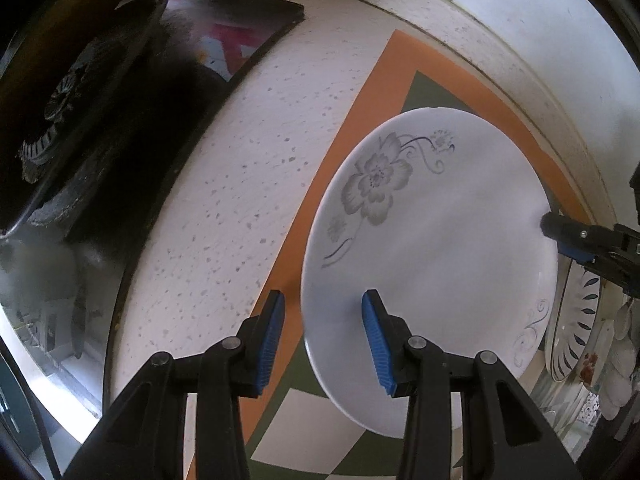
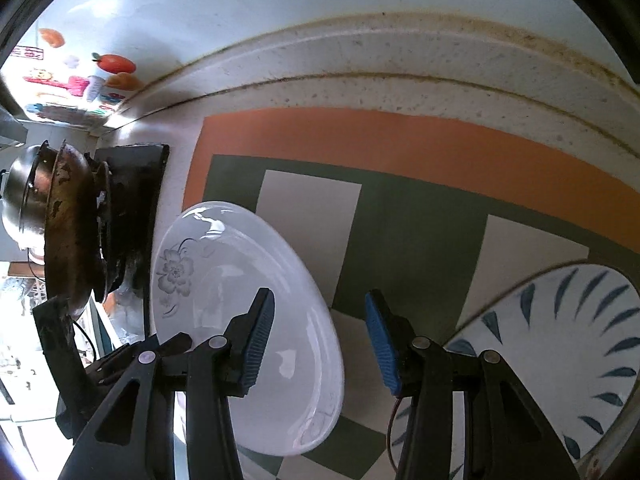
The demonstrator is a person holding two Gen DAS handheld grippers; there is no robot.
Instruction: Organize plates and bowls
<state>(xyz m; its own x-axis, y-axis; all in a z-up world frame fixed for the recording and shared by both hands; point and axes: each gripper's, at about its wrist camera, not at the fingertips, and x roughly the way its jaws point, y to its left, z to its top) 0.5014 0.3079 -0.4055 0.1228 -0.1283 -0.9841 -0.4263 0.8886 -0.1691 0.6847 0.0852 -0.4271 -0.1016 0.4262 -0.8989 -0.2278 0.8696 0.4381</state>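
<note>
A white plate with a grey flower print [image 1: 436,240] lies on an orange, green and white mat [image 1: 360,120]. My left gripper [image 1: 322,340] is open, its jaws standing either side of the plate's near-left rim. The same plate shows in the right wrist view [image 2: 248,312]. My right gripper [image 2: 320,342] is open, its jaws astride the plate's right rim; its tip shows in the left wrist view [image 1: 560,232]. A white plate with blue leaf marks [image 2: 560,352] lies to the right, also seen in the left wrist view [image 1: 576,320].
A black stove with a worn pan [image 2: 68,232] stands left of the mat on the speckled counter [image 1: 240,160]. The wall [image 2: 280,8] runs along the back. More crockery [image 1: 616,360] sits at the far right.
</note>
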